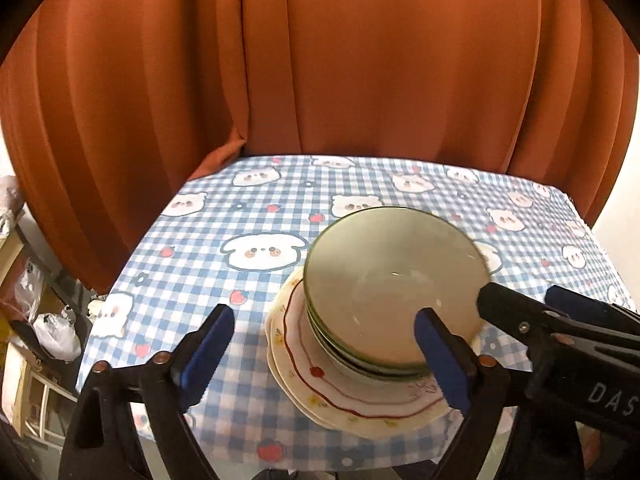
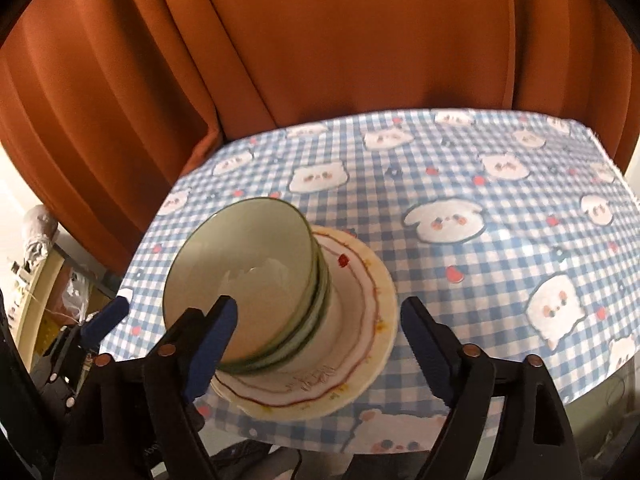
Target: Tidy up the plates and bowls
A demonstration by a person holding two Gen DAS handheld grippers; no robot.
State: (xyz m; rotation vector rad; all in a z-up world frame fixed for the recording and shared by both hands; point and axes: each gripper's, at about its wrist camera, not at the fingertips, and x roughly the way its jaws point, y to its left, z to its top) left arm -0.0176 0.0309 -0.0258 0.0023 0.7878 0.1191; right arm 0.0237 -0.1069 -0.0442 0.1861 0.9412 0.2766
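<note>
Bowls, pale green-rimmed ceramic (image 1: 394, 292), sit nested on scalloped red-trimmed plates (image 1: 352, 396) between the gaping right gripper (image 2: 318, 344) and the equally empty left gripper (image 1: 324, 356); a careless nudge could topple the leaning stack.

The bowls (image 2: 248, 280) hide the plates' (image 2: 360, 320) centres.

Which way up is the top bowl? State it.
Upright and empty: the top bowl opens upward, its bare pale inside visible, nested on the bowl stack.
</note>
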